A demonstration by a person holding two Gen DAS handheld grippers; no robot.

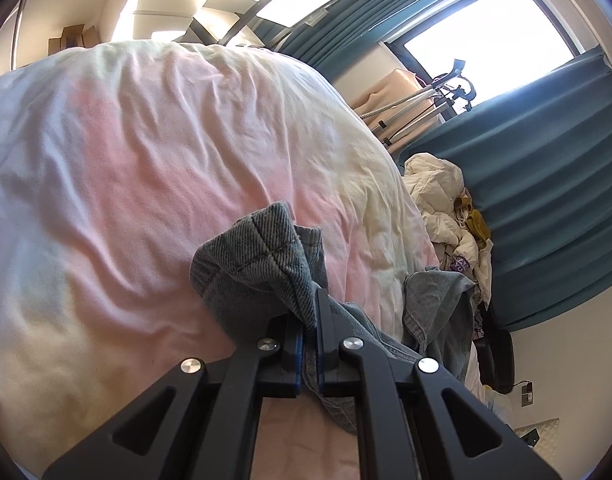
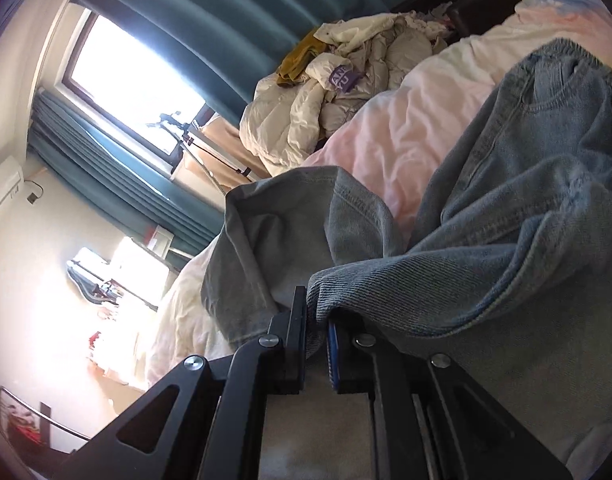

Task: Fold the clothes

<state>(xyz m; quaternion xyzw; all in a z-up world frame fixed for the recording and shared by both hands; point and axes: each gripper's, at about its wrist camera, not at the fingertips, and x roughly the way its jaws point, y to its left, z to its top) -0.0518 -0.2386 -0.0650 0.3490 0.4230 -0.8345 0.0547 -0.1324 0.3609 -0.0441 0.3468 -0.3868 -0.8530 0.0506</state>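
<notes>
You have the faded blue denim jeans (image 2: 506,208) in both tools at once: the left gripper (image 1: 311,320) has its jaws pressed together on a bunched, stitched hem of the cloth, and the right gripper (image 2: 316,320) pinches a thick rolled edge of the same garment, its jaws nearly closed with denim between them. The jeans lie partly on the bed, across the rumpled pink and cream quilt (image 1: 154,152), with the elastic waistband away from you in the right wrist view. Watch the left hold first: only a small wad of hem sits between the jaws, and a sharp pull would likely drag it free. The right bite looks to take in more than one layer, so you may carry a stray fold into the crease and end with a lopsided result. The soft, uneven quilt will also yield beneath the denim and spoil a flat fold. The heap of crumpled cream jackets (image 2: 338,92) lies near the far side of the bed by the teal curtains (image 1: 546,184); a wide sweep could snag it. You cannot see the full length of the legs, how the two held parts join, or the denim under the gripper bodies.
</notes>
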